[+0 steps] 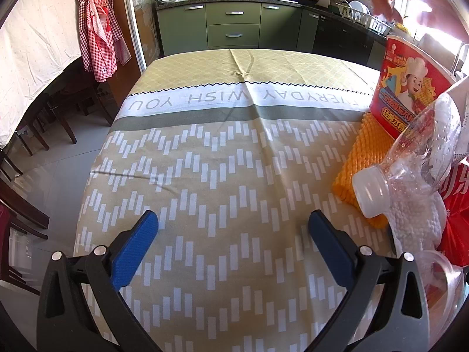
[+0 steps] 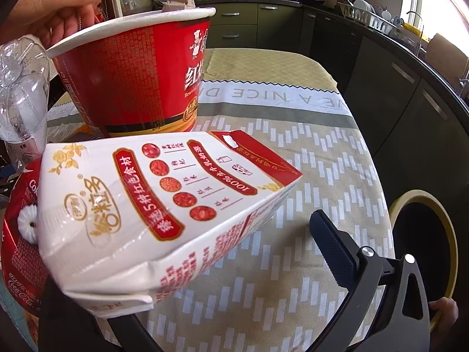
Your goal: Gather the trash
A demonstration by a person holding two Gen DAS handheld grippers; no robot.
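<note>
Trash is piled on the table's right side in the left wrist view: a red noodle cup (image 1: 410, 88), an orange foam net (image 1: 360, 158), a clear crushed bottle (image 1: 410, 173) with a white cap, and a white foam net (image 1: 416, 220). My left gripper (image 1: 233, 220) is open over bare tablecloth, left of the pile. In the right wrist view a white and red milk carton (image 2: 152, 205) lies tilted across my right gripper's left side and hides that finger. The right finger (image 2: 331, 243) stands well clear of the carton. My right gripper (image 2: 234, 223) is open. Behind the carton stands the noodle cup (image 2: 132, 76).
A hand (image 2: 55, 8) touches the noodle cup's rim. A black bin with a yellow rim (image 2: 422, 249) sits past the table's right edge, with a fingertip (image 2: 442, 308) at its rim. A red Coca-Cola pack (image 2: 20, 264) lies under the carton. Green kitchen cabinets (image 1: 231, 26) stand behind the table.
</note>
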